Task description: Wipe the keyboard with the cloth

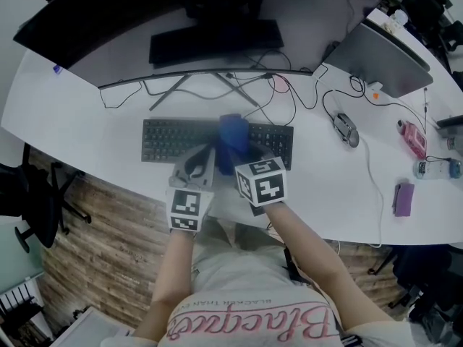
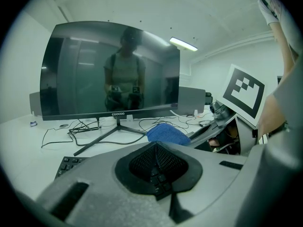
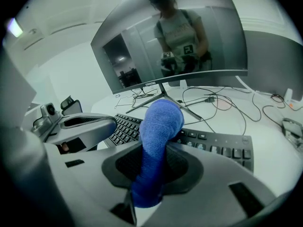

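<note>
Office: long white desk (image 1: 87,129), wide monitor (image 2: 111,70), keyboard (image 1: 170,139), mouse (image 1: 346,129), laptop (image 1: 380,60), loose cables (image 1: 289,96), swivel chair (image 1: 36,201), ceiling strip light (image 2: 184,44).

a dark monitor (image 2: 109,70) stands on the white desk (image 1: 72,114); a mouse (image 1: 347,130) lies near a grey laptop (image 1: 380,60).

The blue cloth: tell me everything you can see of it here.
The blue cloth looks like soft, finely textured fabric, bunched into a thick roll. The right gripper is shut on its lower part; the rounded free end sticks forward past the jaws, over the middle of the black keyboard. Whether it presses the keys is unclear.
</note>
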`<state>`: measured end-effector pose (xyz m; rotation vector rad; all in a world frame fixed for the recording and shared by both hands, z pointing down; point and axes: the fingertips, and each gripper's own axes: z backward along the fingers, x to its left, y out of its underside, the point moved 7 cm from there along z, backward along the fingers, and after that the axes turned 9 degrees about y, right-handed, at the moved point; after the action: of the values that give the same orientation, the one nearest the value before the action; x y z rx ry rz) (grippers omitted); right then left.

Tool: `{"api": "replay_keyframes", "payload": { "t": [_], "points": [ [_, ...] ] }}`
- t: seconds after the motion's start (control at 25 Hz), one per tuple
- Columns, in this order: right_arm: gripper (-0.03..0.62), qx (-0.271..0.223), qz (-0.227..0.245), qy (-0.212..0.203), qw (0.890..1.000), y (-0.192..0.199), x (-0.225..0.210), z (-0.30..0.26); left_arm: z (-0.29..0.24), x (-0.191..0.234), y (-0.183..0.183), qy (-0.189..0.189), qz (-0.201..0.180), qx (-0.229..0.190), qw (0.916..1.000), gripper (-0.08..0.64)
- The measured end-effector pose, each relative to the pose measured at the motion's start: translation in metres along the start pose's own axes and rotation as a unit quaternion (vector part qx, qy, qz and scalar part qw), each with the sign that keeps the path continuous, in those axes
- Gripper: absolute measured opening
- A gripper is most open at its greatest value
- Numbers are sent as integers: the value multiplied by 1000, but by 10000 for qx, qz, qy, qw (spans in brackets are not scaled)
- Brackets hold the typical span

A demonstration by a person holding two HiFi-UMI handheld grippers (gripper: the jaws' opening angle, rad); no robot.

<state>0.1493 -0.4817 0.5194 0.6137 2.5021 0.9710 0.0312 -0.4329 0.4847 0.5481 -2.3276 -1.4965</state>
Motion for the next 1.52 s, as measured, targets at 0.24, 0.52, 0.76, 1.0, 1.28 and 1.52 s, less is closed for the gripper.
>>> {"api": "replay_keyframes", "payload": {
  "t": [0.24, 0.52, 0.76, 1.0, 1.28, 1.52],
  "points": [
    [95, 18, -24, 55, 10000, 6, -24, 12, -14, -21, -4, 74, -45, -26, 10000, 6],
    [95, 41, -26, 92, 9999, 13, -51, 26, -35, -46, -11, 177, -87, -87, 9998, 6],
    [95, 14, -60, 149, 9999, 19, -73, 39, -50, -67, -11, 286, -118, -71, 9995, 6],
    [95, -31, -84, 223, 9997, 27, -91, 52, -61, -86, -15, 364, -174, -103, 9991, 6],
    [95, -36, -180, 459, 9988, 34, -117, 69, -71, -104, -19, 472, -212, -124, 9986, 6],
    [95, -29, -217, 707, 9973, 41, -135, 83, -80, -117, -25, 621, -288, -162, 9975, 6]
  ]
}}
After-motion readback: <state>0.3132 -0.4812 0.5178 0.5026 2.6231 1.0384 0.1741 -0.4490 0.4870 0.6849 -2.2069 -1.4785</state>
